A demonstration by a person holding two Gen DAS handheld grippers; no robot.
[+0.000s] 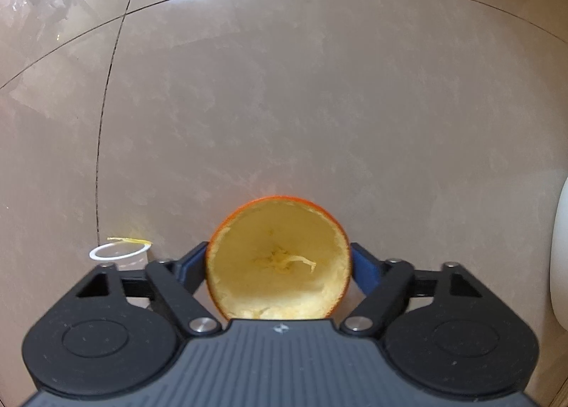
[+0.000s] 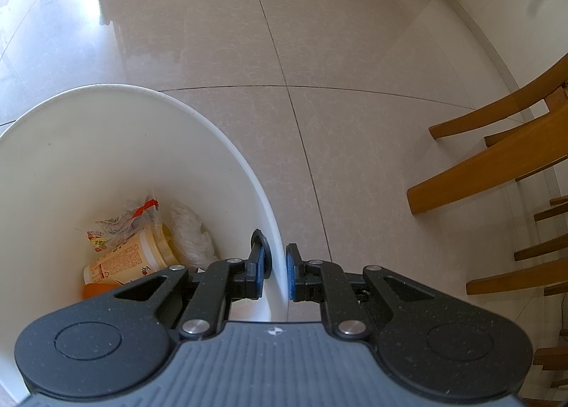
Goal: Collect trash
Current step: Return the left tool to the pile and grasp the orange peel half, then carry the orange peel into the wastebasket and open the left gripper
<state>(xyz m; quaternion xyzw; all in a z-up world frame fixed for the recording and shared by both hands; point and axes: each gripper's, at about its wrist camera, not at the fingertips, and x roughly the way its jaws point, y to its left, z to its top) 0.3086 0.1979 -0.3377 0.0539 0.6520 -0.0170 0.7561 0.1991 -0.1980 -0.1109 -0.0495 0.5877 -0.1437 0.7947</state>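
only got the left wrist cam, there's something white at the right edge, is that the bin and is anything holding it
observer: yes, it's a white bin. The right gripper is shut on its rim, one of the fingers inside the wall and one outside.
operator: anything in it yet
observer: a printed paper cup lies on its side at the bottom, with crumpled clear wrappers behind it.
operator: anything near the bin i could hit when i bring this orange peel over
observer: wooden chairs stand to its right, apart from it, with bare floor tiles between.
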